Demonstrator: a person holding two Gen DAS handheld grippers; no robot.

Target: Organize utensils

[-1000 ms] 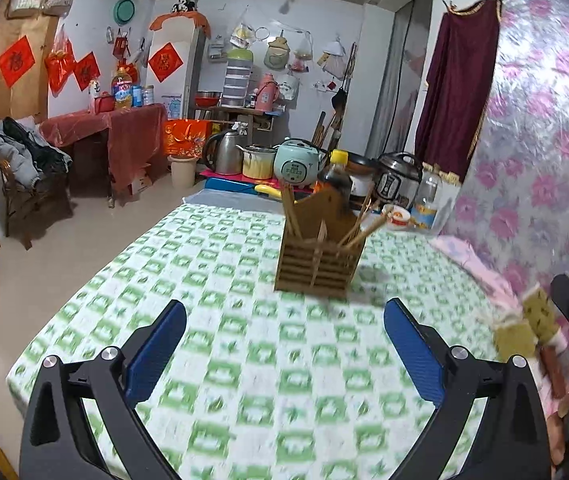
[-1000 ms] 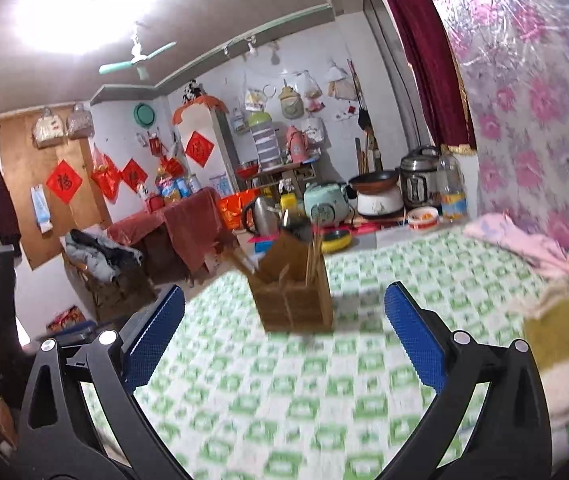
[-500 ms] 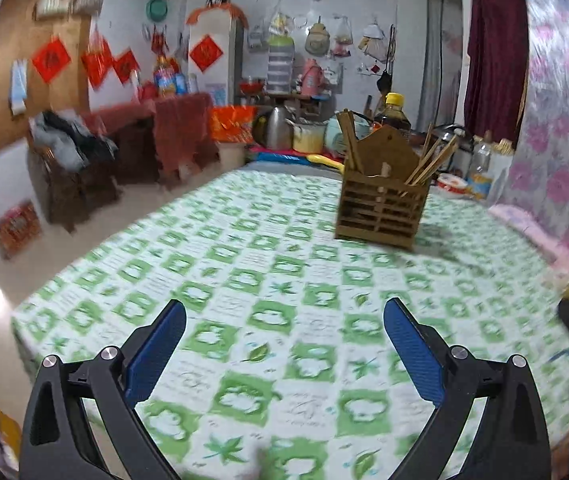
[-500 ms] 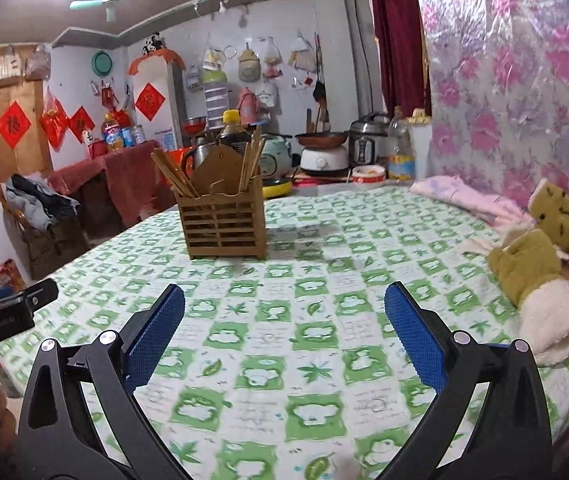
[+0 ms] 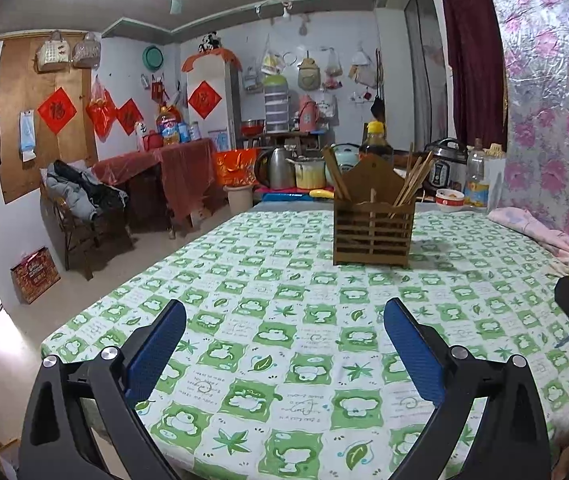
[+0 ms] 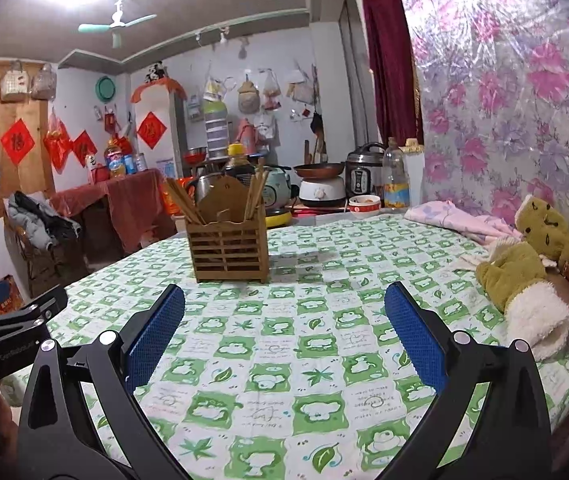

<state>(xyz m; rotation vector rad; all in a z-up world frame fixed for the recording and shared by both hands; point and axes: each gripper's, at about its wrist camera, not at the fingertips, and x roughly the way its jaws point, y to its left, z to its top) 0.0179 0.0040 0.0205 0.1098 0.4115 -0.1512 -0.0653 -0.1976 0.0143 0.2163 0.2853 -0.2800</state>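
Observation:
A wooden slatted utensil holder (image 5: 373,230) stands upright on the green-and-white tablecloth (image 5: 284,344), with several wooden chopsticks (image 5: 412,180) leaning out of it. It also shows in the right wrist view (image 6: 228,246), with chopsticks (image 6: 183,202) in both sides. My left gripper (image 5: 284,356) is open and empty, low over the near part of the table, well short of the holder. My right gripper (image 6: 284,344) is open and empty, also near the table's front. No loose utensils show on the cloth.
A soy sauce bottle (image 5: 376,140) stands behind the holder. Green plush toys (image 6: 524,276) and a pink cloth (image 6: 456,220) lie at the table's right by the floral wall. Cookers and a bowl (image 6: 362,204) stand past the far edge. The left gripper's body (image 6: 8,332) sits at the left.
Both grippers have drawn back and levelled out; the holder now sits farther off and more centred in both views. Both stay open and empty.

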